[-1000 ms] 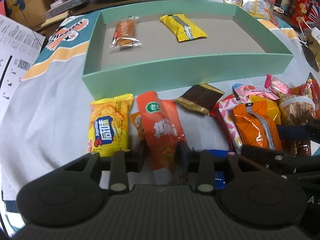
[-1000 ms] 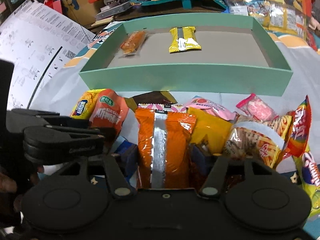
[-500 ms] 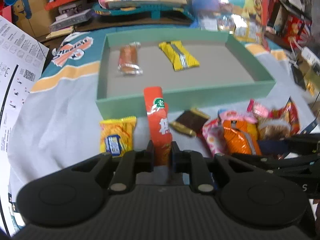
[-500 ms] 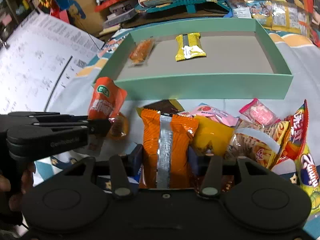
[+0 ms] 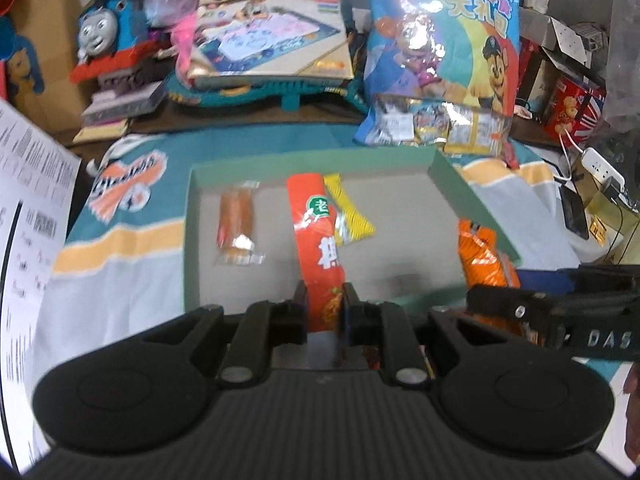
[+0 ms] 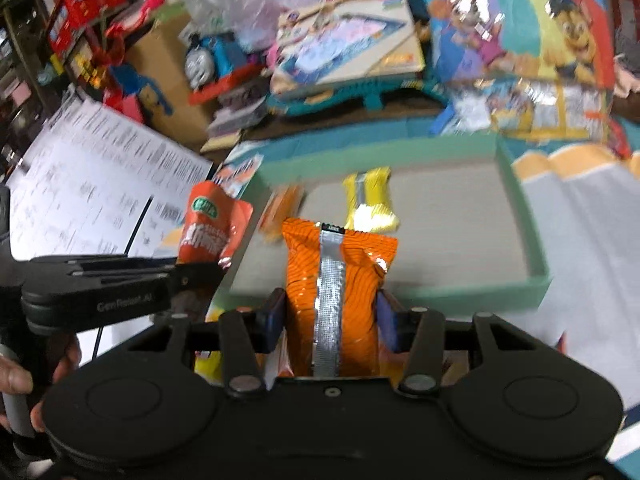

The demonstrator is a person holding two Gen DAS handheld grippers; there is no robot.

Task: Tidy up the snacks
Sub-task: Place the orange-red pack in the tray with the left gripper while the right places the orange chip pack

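Observation:
My left gripper (image 5: 325, 307) is shut on a long red-orange snack packet (image 5: 318, 240), held up over the near part of the green tray (image 5: 192, 240). My right gripper (image 6: 332, 316) is shut on an orange bag with a silver seam (image 6: 336, 280), lifted in front of the tray's near wall (image 6: 460, 292). Inside the tray lie a clear-wrapped brown snack (image 5: 236, 224) and a yellow packet (image 5: 352, 216). The right wrist view shows the left gripper (image 6: 200, 276) with its red-orange packet (image 6: 212, 224) at the left. The left wrist view shows the right gripper's finger (image 5: 532, 308) and its orange bag (image 5: 486, 256) at the right.
The tray sits on a teal, yellow and white cloth (image 5: 120, 240). Printed paper sheets (image 6: 92, 184) lie at the left. Behind the tray stand a toy train (image 5: 104, 40), a game box (image 5: 268, 40) and a big cartoon snack bag (image 5: 444, 48). A power strip (image 5: 600, 164) lies far right.
Both grippers closed on their packets and rose from the snack pile toward the tray. The pile on the cloth has dropped out of sight below them.

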